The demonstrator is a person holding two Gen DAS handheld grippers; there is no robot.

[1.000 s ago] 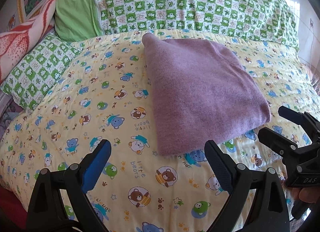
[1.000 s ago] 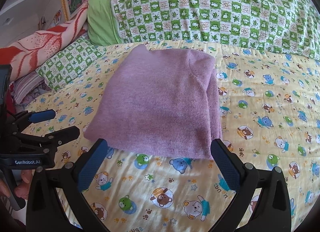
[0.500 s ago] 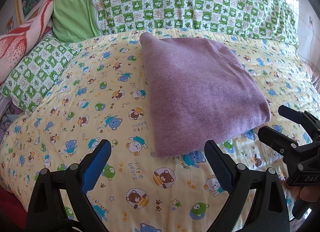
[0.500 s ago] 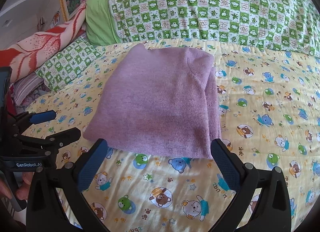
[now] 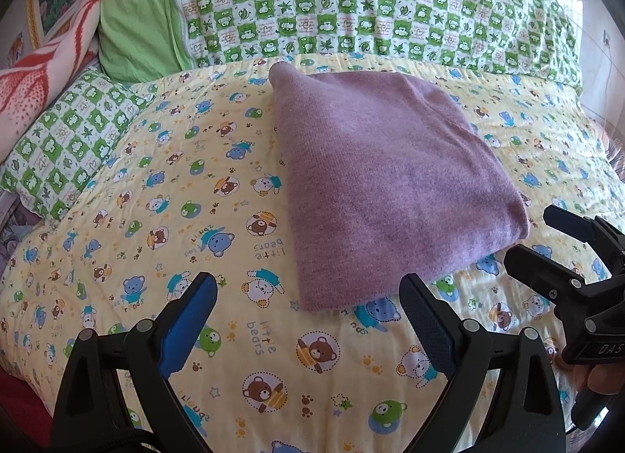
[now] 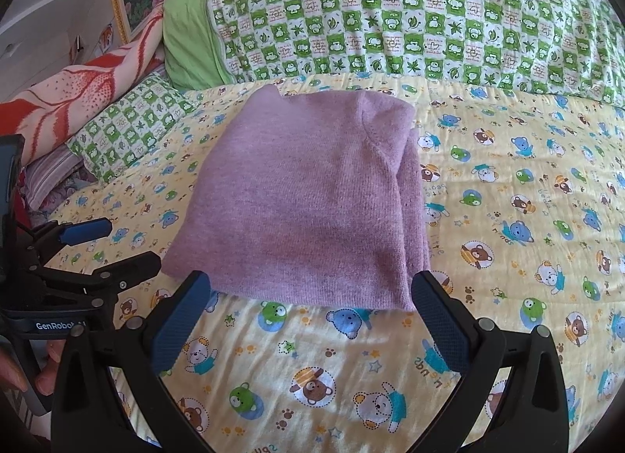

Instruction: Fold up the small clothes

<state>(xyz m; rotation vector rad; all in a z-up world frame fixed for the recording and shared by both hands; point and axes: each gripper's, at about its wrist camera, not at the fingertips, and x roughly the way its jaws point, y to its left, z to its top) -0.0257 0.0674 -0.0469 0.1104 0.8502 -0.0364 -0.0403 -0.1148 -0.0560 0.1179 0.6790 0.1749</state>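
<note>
purple knit garment [image 5: 386, 187] lies folded into a neat wedge on the yellow bear-print sheet [image 5: 164, 218], sitting at twelve o'clock from both claws. left gripper [image 5: 308, 312] is spread wide, holding nothing, its tips just short of the near hem. right gripper [image 6: 310, 306] is spread wide too, empty, tips flanking the near edge without touching. at twelve o'clock beyond the garment runs a green checked pillow [image 6: 429, 11]; at ten o'clock, a red and white blanket [image 6: 74, 97].
</note>
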